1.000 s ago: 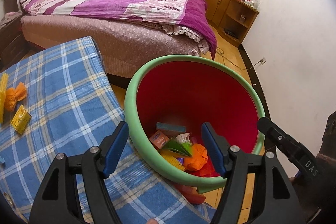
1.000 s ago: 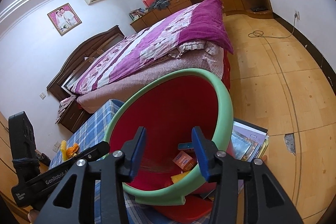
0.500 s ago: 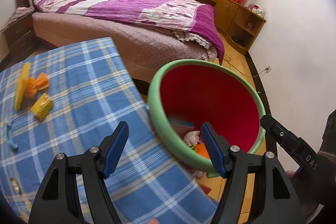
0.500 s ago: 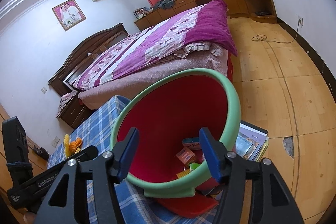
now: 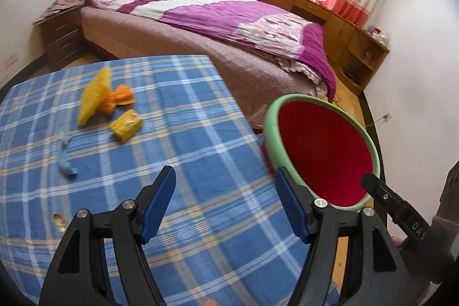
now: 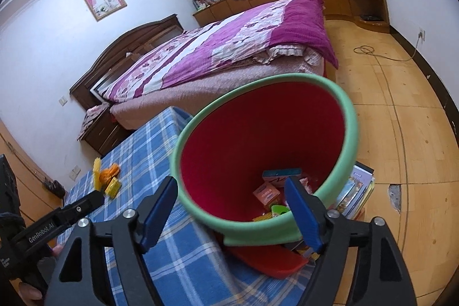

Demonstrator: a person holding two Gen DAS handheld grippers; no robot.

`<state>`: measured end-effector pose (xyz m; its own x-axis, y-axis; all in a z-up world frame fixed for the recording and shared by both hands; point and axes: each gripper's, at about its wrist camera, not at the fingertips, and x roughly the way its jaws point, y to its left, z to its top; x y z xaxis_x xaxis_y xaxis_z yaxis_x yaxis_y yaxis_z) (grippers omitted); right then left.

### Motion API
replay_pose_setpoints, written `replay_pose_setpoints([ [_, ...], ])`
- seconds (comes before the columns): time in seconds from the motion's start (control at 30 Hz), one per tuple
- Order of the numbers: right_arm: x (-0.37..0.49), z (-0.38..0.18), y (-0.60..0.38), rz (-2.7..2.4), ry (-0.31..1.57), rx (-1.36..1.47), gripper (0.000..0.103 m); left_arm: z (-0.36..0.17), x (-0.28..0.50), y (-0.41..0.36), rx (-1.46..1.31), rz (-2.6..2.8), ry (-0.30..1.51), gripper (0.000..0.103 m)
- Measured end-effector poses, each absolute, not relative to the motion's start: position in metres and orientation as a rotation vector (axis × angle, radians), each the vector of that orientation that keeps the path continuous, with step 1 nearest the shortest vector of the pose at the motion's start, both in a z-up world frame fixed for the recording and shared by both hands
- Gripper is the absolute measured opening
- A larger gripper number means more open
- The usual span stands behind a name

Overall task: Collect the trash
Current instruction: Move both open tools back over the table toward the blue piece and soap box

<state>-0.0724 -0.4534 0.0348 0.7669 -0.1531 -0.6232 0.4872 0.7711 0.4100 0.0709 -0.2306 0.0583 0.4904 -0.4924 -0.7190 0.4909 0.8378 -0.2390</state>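
A: Trash (image 5: 103, 98) is what the left view has swung onto: a yellow strip, an orange crumple and a yellow box (image 5: 126, 126) lie close together on the checked bench (image 5: 200, 162), with a pale blue scrap (image 5: 65, 159) nearer. A second ago that camera looked down into the bin.

B: So the left tongs (image 5: 223, 201) have turned away from the bin (image 5: 271, 139) toward the next pieces?

A: I judge so. They hover above the cloth, both blue pads spread wide with nothing between them, pointing across the bench, and the pile sits well ahead and to the left.

B: And the right?

A: The right tongs (image 6: 231, 212) have barely moved. They are gaping too, empty, aimed into the bin (image 6: 348, 116), whose near rim sits between the pads. Collected wrappers and small boxes (image 6: 266, 194) lie at its bottom.

B: Where does the bin stand?

A: Off the bench's edge, tilted toward the cameras; its support is not clear.
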Motion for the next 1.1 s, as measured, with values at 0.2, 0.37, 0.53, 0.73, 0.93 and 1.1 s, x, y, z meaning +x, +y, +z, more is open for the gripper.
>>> replay_pose_setpoints([
  [0.2,-0.062,0.041,-0.427,-0.334,0.616,0.563,0.083,0.061,0.075,-0.200,-0.030,-0.547,0.858,0.071],
  [0.37,-0.045,0.044,-0.404,-0.290,0.644,0.535,0.083,0.062,0.081,-0.172,-0.055,-0.499,0.846,0.071],
  [0.53,-0.029,0.050,-0.384,-0.260,0.659,0.502,0.083,0.062,0.090,-0.145,-0.077,-0.454,0.846,0.071],
  [0.73,-0.008,0.057,-0.362,-0.222,0.673,0.474,0.084,0.062,0.103,-0.113,-0.093,-0.392,0.833,0.071],
  [0.93,0.015,0.057,-0.346,-0.191,0.702,0.455,0.084,0.055,0.123,-0.088,-0.089,-0.315,0.835,0.071],
  [1.1,0.034,0.056,-0.333,-0.170,0.714,0.430,0.084,0.045,0.141,-0.075,-0.087,-0.274,0.844,0.071],
])
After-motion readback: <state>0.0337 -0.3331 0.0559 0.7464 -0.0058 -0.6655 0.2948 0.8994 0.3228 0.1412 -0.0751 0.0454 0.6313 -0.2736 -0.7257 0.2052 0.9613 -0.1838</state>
